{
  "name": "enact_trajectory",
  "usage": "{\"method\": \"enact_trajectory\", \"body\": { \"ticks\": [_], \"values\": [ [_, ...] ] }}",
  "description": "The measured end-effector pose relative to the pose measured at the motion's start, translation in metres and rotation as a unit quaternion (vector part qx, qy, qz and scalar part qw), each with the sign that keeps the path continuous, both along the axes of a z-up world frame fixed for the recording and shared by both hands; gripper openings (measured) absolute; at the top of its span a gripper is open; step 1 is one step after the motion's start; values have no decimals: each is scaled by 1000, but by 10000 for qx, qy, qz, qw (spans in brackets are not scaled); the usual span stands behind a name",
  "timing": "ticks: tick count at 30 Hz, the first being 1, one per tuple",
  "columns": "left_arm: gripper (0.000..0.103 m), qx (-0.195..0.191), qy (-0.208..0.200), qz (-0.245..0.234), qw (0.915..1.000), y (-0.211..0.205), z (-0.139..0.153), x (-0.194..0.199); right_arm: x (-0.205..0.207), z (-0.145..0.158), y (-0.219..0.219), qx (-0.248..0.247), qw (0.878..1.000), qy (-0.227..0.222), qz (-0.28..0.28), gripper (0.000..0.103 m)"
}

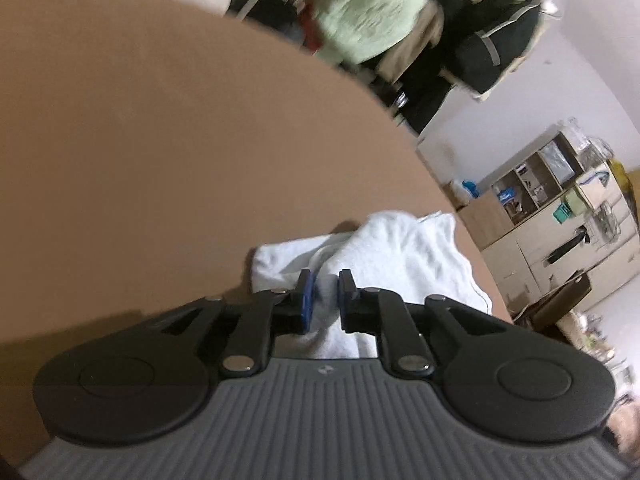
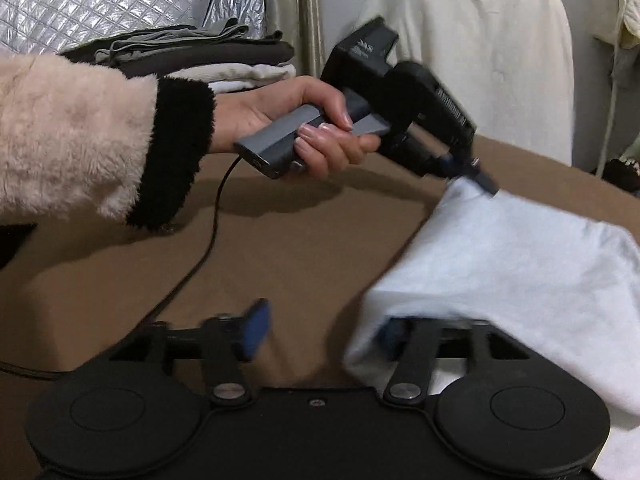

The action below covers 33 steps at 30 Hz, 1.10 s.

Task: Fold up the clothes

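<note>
A white garment [image 2: 520, 264] lies crumpled on the brown table [image 2: 280, 248], at the right of the right wrist view. A person's hand [image 2: 280, 116] in a fluffy pink sleeve holds my left gripper [image 2: 474, 172], which is shut on the garment's far corner and lifts it slightly. In the left wrist view the left gripper [image 1: 325, 280] has its blue pads close together with white garment [image 1: 400, 248] fabric pinched between them. My right gripper [image 2: 324, 330] stands open over bare table. An edge of the garment drapes over its right finger [image 2: 394, 332].
A stack of folded dark and light clothes [image 2: 224, 60] sits at the table's far side, before a silver quilted cover [image 2: 100, 0]. A black cable [image 2: 200, 256] trails across the table. Beyond the table edge are hanging clothes [image 1: 372, 12] and a cabinet [image 1: 552, 208].
</note>
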<state>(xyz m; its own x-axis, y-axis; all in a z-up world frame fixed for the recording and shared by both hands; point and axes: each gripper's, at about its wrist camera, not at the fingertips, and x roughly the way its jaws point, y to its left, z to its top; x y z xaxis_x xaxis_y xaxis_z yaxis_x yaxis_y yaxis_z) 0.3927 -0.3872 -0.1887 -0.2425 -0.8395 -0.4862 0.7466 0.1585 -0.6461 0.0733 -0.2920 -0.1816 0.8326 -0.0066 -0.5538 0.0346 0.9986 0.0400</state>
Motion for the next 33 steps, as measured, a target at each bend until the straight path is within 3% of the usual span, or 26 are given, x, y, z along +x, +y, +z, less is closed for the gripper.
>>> {"method": "enact_trajectory", "body": {
  "ticks": [1, 3, 5, 8, 10, 12, 14, 15, 16, 17, 18, 19, 20, 21, 24, 26, 30, 33],
  "values": [
    [33, -77, -126, -50, 9999, 0, 5, -5, -3, 1, -7, 258, 9996, -26, -72, 67],
    [47, -226, -368, -145, 9990, 0, 15, -14, -8, 3, -31, 1154, 9930, -64, -259, 67],
    [47, -341, -515, -174, 9979, 0, 26, -16, -14, -2, -55, 2170, 9748, -68, -515, 67],
    [55, -287, -628, -249, 9973, -4, 37, -17, -37, -18, -89, 3102, 9466, 39, -881, 66],
    [56, 21, -798, -699, 9944, -15, 43, -20, -56, -24, -112, 3586, 9282, -106, -986, 65],
    [56, 281, -808, -663, 9941, -28, 39, -22, -71, -25, -134, 3969, 9082, -256, -1300, 66],
    [56, 541, -818, -628, 9932, -41, 34, -24, -75, -25, -146, 4172, 8965, -397, -1437, 66],
    [56, 645, -759, -605, 9932, -47, 31, -24, -72, -27, -148, 4185, 8951, -413, -1485, 66],
    [46, 641, -442, -564, 9954, -51, 24, -21, -68, -29, -149, 4200, 8932, -451, -1539, 66],
    [33, 646, -187, -528, 9963, -53, 18, -19, -62, -33, -148, 4225, 8902, -551, -1612, 66],
    [12, 688, -178, -509, 9962, -52, 15, -18, -56, -36, -146, 4248, 8871, -651, -1684, 63],
    [11, 729, -168, -490, 9960, -51, 12, -18, -51, -39, -145, 4284, 8843, -737, -1705, 33],
    [11, 757, -127, -463, 9960, -49, 10, -16, -48, -38, -142, 4360, 8829, -753, -1571, 11],
    [11, 731, 36, -409, 9965, -44, 11, -11, -43, -36, -139, 4413, 8828, -722, -1440, 8],
    [11, 650, 401, -296, 9966, -31, 12, 5, -40, -17, -118, 4206, 8953, -860, -1191, 8],
    [11, 625, 392, -303, 9968, -21, 12, 12, -36, -6, -104, 4057, 9037, -919, -1017, 8],
    [15, 888, 471, -245, 9946, -15, -10, 19, -10, -30, -97, 3932, 9126, -287, -1083, 10],
    [16, 781, 505, -49, 9957, -8, -10, 17, -8, -36, -89, 3600, 9274, -74, -1014, 12]
  ]
}}
